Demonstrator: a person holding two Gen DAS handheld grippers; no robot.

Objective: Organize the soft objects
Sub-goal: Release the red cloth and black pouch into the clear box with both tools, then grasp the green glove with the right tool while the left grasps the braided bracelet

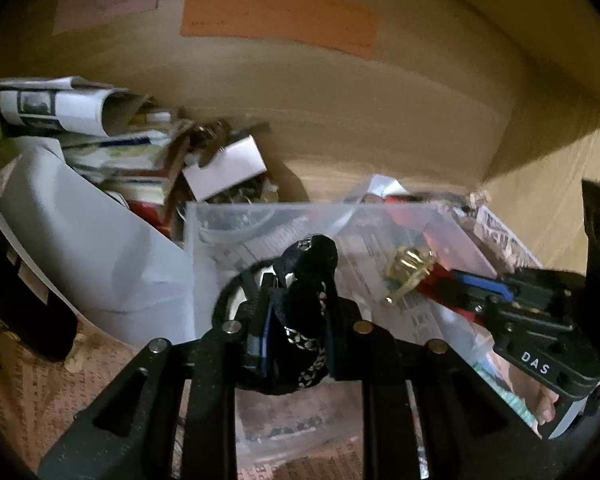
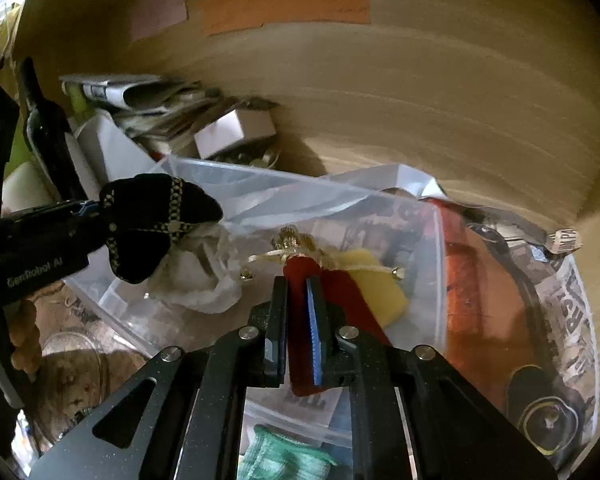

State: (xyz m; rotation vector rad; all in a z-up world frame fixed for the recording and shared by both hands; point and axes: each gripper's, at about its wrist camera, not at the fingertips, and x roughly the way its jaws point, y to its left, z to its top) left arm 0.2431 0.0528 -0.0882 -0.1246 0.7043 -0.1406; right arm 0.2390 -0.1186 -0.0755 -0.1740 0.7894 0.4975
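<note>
Right wrist view: right tongs [image 2: 298, 320] clamped on red cloth [image 2: 300, 344], long axis running far toward clear bin [image 2: 434, 264]. Left tongs [image 1: 292, 312] pinch black embroidered pouch [image 1: 306, 280] above bin's left side. Both hover over bin; right nearer centre.

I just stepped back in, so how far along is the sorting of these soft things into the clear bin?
Partly done. A white cloth and a yellow soft piece already lie in the clear bin. In hand: the left gripper holds a black embroidered pouch, the right gripper a red fabric piece with gold trim, both above the bin. Left: a green knitted item lies outside it.
</note>
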